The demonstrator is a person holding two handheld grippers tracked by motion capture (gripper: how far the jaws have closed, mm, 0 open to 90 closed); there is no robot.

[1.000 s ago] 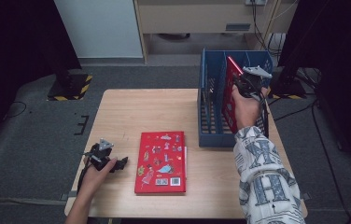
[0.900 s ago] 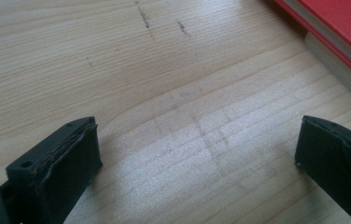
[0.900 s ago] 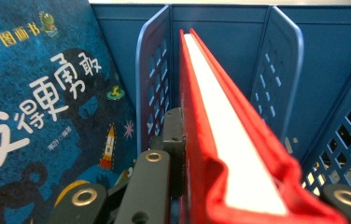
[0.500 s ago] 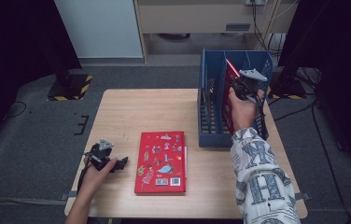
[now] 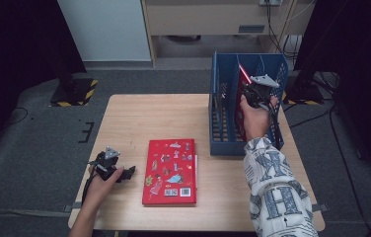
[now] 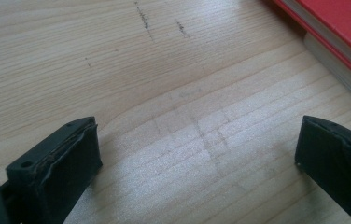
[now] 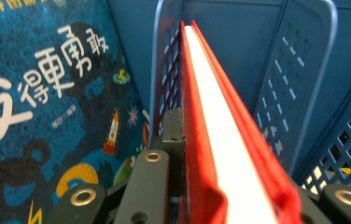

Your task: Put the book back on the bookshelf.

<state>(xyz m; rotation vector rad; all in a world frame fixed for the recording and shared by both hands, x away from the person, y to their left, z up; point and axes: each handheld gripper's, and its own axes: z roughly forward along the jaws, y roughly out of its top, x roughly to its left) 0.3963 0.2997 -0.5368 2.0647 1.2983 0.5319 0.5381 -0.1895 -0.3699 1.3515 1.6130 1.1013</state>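
Compared with a second ago, the red book (image 5: 243,75) in the right gripper (image 5: 250,91) is sitting lower and more upright in the blue file rack (image 5: 220,106) at the upper right of the high view; earlier it was leaning out over the rack's top edge. The right gripper is clenching that book by its edge, and in the right gripper view the red covers and white page block (image 7: 215,126) are running up the middle of the frame, beside a blue illustrated book (image 7: 38,93) at the left. The left gripper (image 5: 124,173) (lower left, resting on the wooden table (image 5: 144,118)) is staying put, jaws spread wide over bare wood, just beside the second red book (image 5: 170,170) lying flat.
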